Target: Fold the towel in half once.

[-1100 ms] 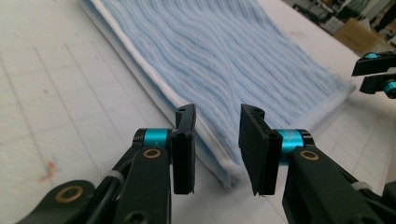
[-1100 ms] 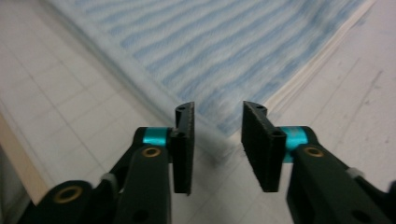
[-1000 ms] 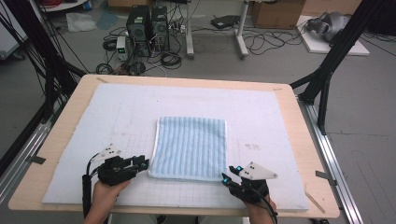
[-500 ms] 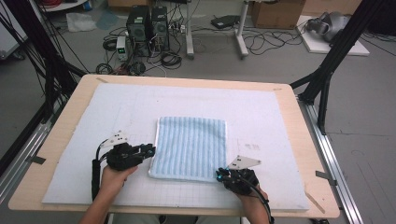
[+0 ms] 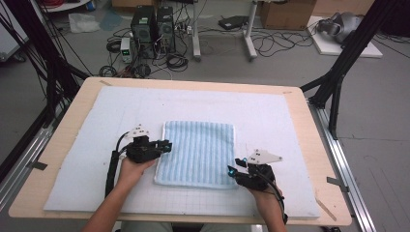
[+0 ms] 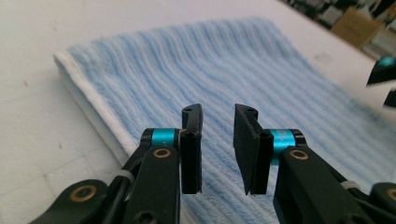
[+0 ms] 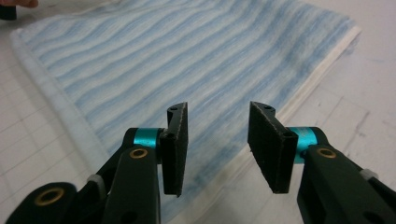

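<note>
Where tongs (image 7: 217, 149) overlap towel (image 7: 187, 60), hidden edge.

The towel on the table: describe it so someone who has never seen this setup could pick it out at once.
Start from the wooden table and the white padded mat that covers most of it. Near the mat's middle, towards the person's side, lies the folded towel, between the left gripper and the right gripper. It is the one soft thing there, pale blue with ribbed stripes and a white hem.
</note>
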